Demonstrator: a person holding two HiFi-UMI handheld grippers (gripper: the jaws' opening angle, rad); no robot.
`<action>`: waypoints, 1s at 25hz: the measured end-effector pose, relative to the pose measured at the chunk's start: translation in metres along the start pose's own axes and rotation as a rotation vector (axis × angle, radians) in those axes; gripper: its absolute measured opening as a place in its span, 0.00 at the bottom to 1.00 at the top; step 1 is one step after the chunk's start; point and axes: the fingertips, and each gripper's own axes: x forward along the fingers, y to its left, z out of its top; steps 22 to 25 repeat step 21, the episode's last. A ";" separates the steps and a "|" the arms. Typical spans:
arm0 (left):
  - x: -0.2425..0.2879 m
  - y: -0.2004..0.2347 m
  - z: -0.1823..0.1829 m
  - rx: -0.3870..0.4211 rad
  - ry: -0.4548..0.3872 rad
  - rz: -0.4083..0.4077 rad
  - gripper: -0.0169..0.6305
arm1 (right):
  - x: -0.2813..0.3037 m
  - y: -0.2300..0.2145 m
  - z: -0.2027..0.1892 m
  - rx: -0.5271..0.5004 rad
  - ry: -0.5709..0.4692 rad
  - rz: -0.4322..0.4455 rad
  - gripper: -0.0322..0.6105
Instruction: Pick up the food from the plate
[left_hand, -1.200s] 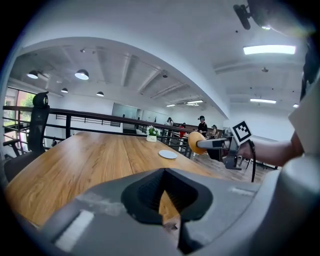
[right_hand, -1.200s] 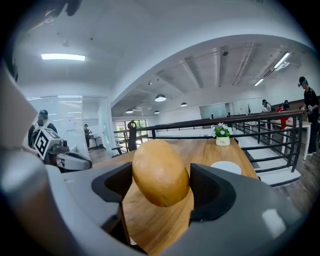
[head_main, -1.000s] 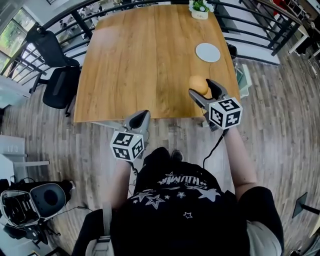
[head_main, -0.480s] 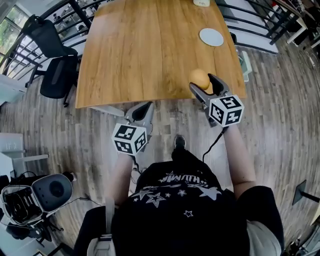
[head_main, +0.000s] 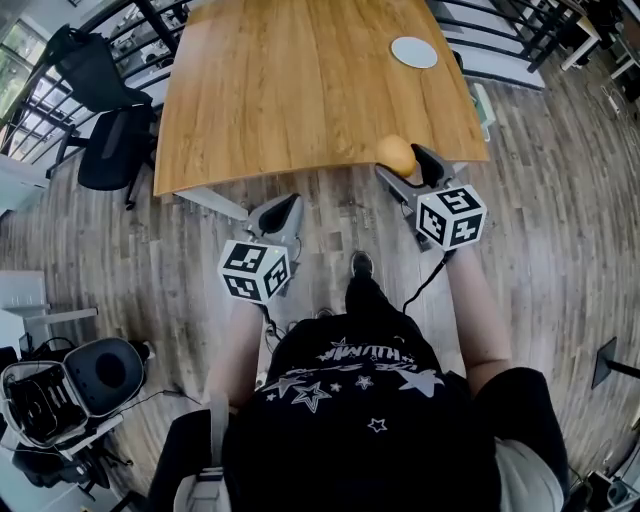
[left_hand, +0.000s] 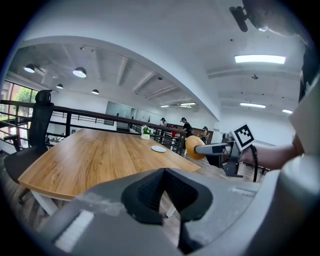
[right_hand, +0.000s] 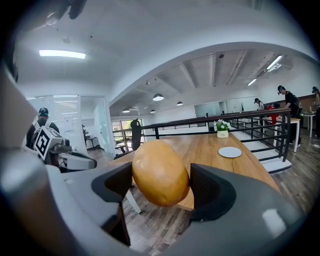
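Golden-tan, oval, smooth-skinned food piece (right_hand: 159, 172) is clamped in my right tongs (head_main: 404, 166). The jaws stand wide, with one black ribbed pad on each flank, both pressing in. It fills the gap, and its top and bottom stick out past the pads.

Position, head view: the food piece is off the small round white plate (head_main: 414, 52). It is held in the air over the near right corner of the light-brown wooden table (head_main: 290, 90), right at the table edge. The plate sits on the far right part of the tabletop, well apart from the right tongs.

Left tongs (head_main: 279, 212): jaws fully together, pads touching, nothing between them. It hangs over the grey-brown wood-plank floor (head_main: 560, 230), just off the near table edge and well apart from the right tongs. In the left gripper view the right tongs and food piece show off to the right.

Other stuff:
- A black office chair (head_main: 105, 160) is at the table's left side.
- A black metal railing (right_hand: 286, 135) runs past the far side.
- A small white pot with a green plant (right_hand: 222, 127) is at the far end of the table, near the plate.
- My dark shoe (head_main: 361, 265) is on the floor between both tongs.
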 end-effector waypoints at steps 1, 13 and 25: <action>-0.006 -0.003 0.000 0.002 -0.005 -0.002 0.03 | -0.005 0.006 0.000 -0.003 -0.002 0.000 0.61; -0.060 -0.050 -0.015 0.050 -0.024 -0.027 0.03 | -0.076 0.049 -0.025 0.015 -0.036 -0.022 0.61; -0.081 -0.043 -0.030 0.056 -0.044 -0.050 0.03 | -0.080 0.079 -0.052 0.034 -0.032 -0.047 0.61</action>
